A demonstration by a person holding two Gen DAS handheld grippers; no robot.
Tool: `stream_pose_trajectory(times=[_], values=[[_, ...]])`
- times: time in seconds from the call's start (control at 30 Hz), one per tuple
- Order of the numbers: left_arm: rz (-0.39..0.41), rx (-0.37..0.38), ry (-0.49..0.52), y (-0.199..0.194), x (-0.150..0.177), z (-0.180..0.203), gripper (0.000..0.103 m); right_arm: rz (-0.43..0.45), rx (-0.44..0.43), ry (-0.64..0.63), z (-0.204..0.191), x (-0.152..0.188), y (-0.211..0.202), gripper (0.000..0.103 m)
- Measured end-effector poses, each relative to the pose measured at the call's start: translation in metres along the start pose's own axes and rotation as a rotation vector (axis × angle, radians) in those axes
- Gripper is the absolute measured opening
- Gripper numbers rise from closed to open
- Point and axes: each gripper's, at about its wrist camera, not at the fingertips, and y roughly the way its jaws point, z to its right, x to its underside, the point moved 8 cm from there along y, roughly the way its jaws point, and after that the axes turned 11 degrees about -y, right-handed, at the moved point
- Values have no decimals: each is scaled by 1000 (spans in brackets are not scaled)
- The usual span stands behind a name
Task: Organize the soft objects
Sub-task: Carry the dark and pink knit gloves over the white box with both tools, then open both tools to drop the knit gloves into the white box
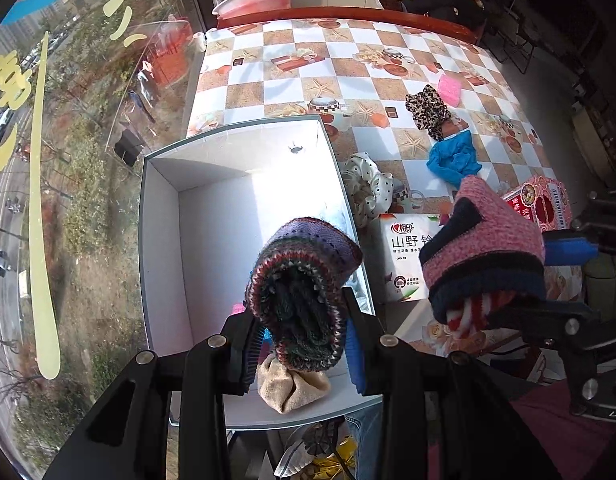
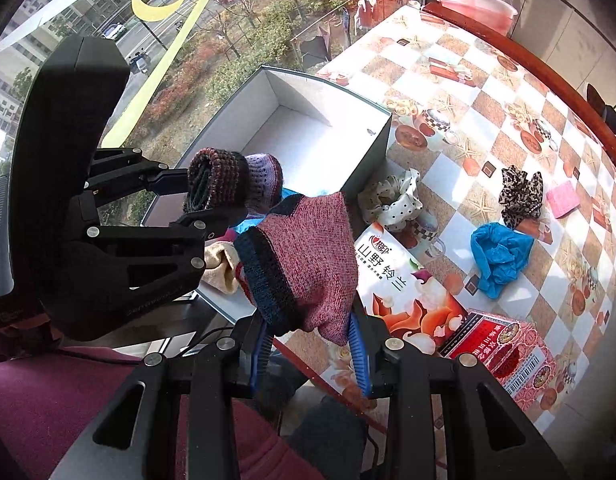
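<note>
My left gripper [image 1: 303,344] is shut on a rolled striped knit sock [image 1: 303,280], held above the near end of the white open box [image 1: 163,240]. In the right wrist view the same left gripper [image 2: 195,204] and its striped sock [image 2: 227,184] hang over the box [image 2: 372,152]. My right gripper [image 2: 308,344] is shut on a pink knit sock with dark blue bands [image 2: 308,256], seen also in the left wrist view as the pink sock [image 1: 492,240] beside the box. A beige cloth [image 1: 291,388] and something pink lie inside the box.
On the checked tablecloth [image 1: 348,60] lie a polka-dot scrunchie [image 1: 364,184], a blue cloth [image 1: 454,156], a leopard-print scrunchie [image 1: 428,112] and a pink sponge [image 1: 450,88]. A tissue pack [image 2: 392,280] and a red carton [image 2: 512,348] sit near the front edge. A window lies left.
</note>
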Motion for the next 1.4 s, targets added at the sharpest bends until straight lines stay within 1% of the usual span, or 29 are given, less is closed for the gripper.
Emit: stream_pose_trajectory(times=[1.0, 1.13, 1.4], values=[[2, -22, -89, 2, 3, -22, 39, -20, 4, -42, -7, -12, 8, 36], [8, -29, -113, 2, 2, -27, 39, -17, 9, -43, -6, -16, 8, 36], [-19, -61, -174, 13, 7, -44, 39, -23, -8, -6, 1, -25, 16, 36]])
